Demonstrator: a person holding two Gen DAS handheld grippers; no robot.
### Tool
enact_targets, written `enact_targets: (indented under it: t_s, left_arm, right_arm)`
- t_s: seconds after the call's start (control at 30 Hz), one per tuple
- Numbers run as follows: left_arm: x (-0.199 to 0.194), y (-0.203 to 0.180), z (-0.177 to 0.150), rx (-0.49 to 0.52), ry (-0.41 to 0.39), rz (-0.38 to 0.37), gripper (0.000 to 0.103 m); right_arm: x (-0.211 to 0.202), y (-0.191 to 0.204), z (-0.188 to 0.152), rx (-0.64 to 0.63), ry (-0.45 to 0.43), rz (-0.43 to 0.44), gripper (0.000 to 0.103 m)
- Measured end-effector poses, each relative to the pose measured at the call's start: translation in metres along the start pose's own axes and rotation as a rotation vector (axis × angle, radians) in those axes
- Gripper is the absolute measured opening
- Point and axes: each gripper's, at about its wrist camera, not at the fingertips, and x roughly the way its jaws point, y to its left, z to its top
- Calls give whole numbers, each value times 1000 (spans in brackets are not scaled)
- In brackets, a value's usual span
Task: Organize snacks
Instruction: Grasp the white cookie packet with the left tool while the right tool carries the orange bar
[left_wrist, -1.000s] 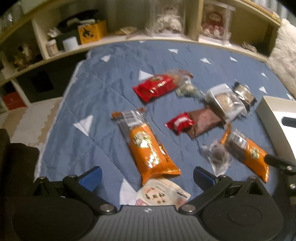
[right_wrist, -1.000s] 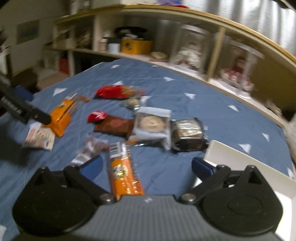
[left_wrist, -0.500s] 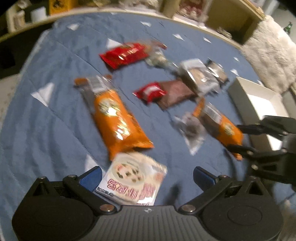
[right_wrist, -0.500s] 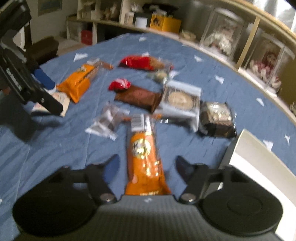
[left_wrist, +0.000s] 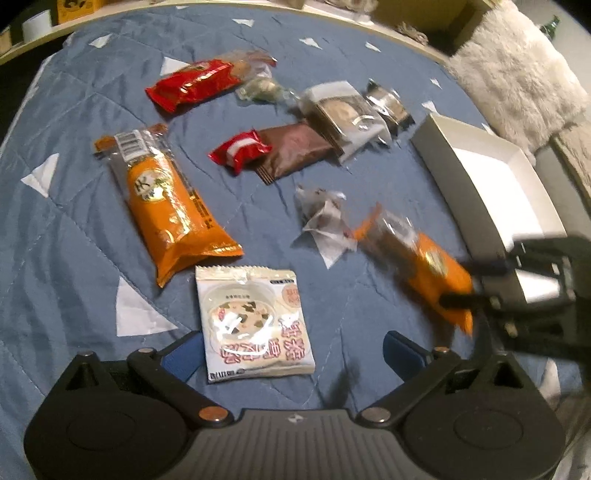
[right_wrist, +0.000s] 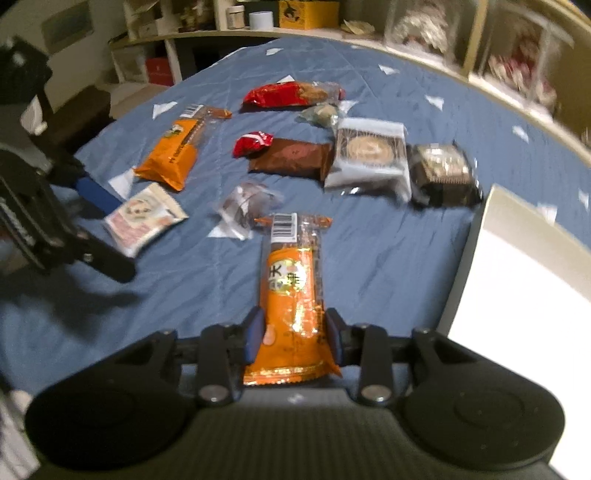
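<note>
My right gripper (right_wrist: 293, 334) pinches the orange pack (right_wrist: 293, 291) near its sealed end, light, crinkly and likely slippery, while my left gripper (left_wrist: 293, 352) is closing around the white packet (left_wrist: 255, 323).

right claw (right_wrist: 294, 334) | was wide, now clamps orange snack pack (right_wrist: 293, 291)

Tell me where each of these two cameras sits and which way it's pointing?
Left wrist view: sits on the left gripper, looking steeply down at the blue quilt; its jaws are closing around the white snack packet, not touching it.
Right wrist view: sits on the right gripper, looking down; its fingers clamp an orange snack pack, white box beside it.
Shared: the same snacks; each view shows the other gripper.
</note>
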Motion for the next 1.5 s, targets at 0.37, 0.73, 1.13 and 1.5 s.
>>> enact_targets:
  t_s: [0.37, 0.73, 1.13, 1.5]
  left_arm:
    - [14, -12, 7, 20, 11, 168, 92]
    - [19, -11, 9, -19, -23, 251, 70]
    - [5, -30, 0, -7, -51, 224, 59]
    - [-35, -60, 3, -105, -235, 215, 59]
  right_arm:
    - [-12, 13, -8, 127, 43, 138, 61]
    - [18, 3, -2, 206, 77, 126, 53]
    - [16, 10, -5, 163, 60, 90, 41]
    - [-35, -13, 2, 228, -90, 54, 39]
